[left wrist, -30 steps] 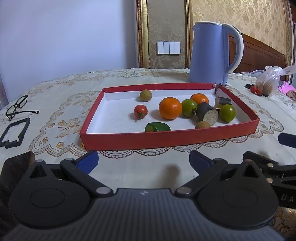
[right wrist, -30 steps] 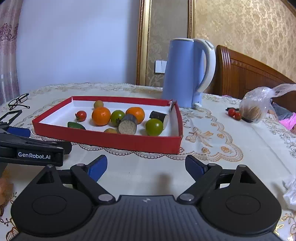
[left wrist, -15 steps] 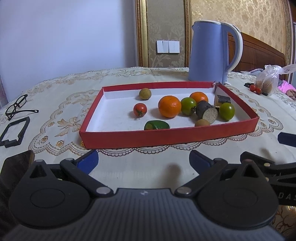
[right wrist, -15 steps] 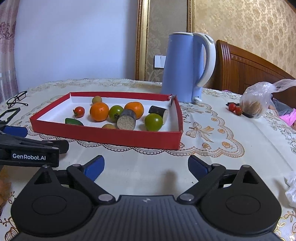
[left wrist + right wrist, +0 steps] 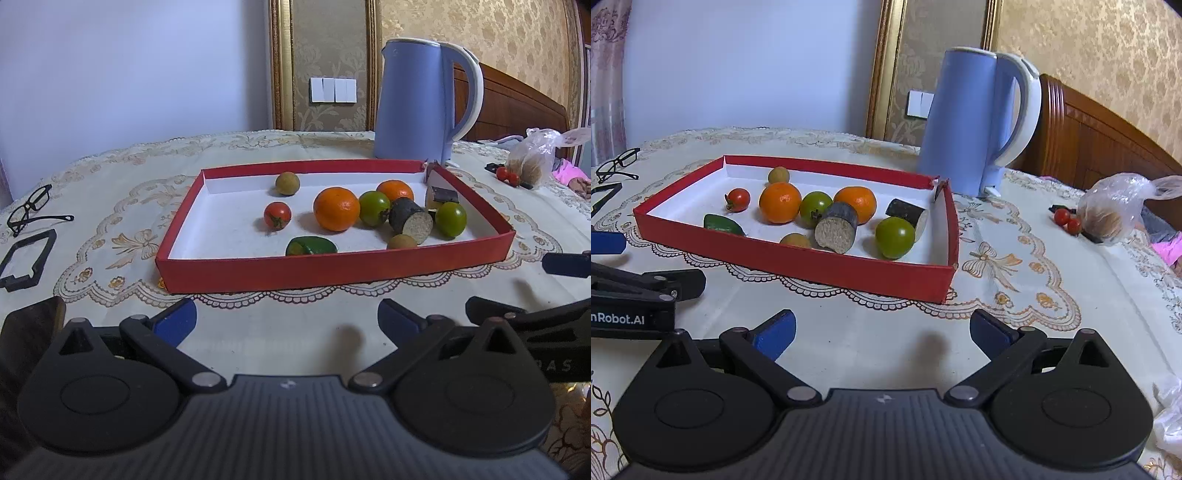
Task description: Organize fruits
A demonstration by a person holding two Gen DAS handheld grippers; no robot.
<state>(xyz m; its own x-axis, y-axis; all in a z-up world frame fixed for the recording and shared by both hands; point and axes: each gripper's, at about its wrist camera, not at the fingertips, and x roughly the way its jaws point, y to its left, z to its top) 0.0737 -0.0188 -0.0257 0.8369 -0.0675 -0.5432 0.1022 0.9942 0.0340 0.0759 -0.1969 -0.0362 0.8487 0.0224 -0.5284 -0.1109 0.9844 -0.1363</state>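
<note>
A red tray (image 5: 332, 267) (image 5: 798, 260) with a white floor holds mixed produce: two oranges (image 5: 336, 208) (image 5: 780, 202), two green tomatoes (image 5: 450, 219) (image 5: 895, 237), a red tomato (image 5: 277, 215) (image 5: 738, 199), small brown fruits (image 5: 287, 183), a green pepper (image 5: 311, 246) and dark cut stalk pieces (image 5: 410, 220) (image 5: 836, 228). My left gripper (image 5: 287, 321) is open and empty in front of the tray's near wall. My right gripper (image 5: 882, 328) is open and empty, in front of the tray's right corner.
A blue kettle (image 5: 424, 103) (image 5: 975, 125) stands behind the tray. Glasses (image 5: 31, 210) and a black frame (image 5: 26, 258) lie at the left. A plastic bag (image 5: 1115, 210) and two red tomatoes (image 5: 1067, 220) lie at the right, near a wooden headboard (image 5: 1108, 140).
Both grippers have risen a little, so the tray is seen more from above. The right gripper has turned slightly. Nothing in the tray has moved.
</note>
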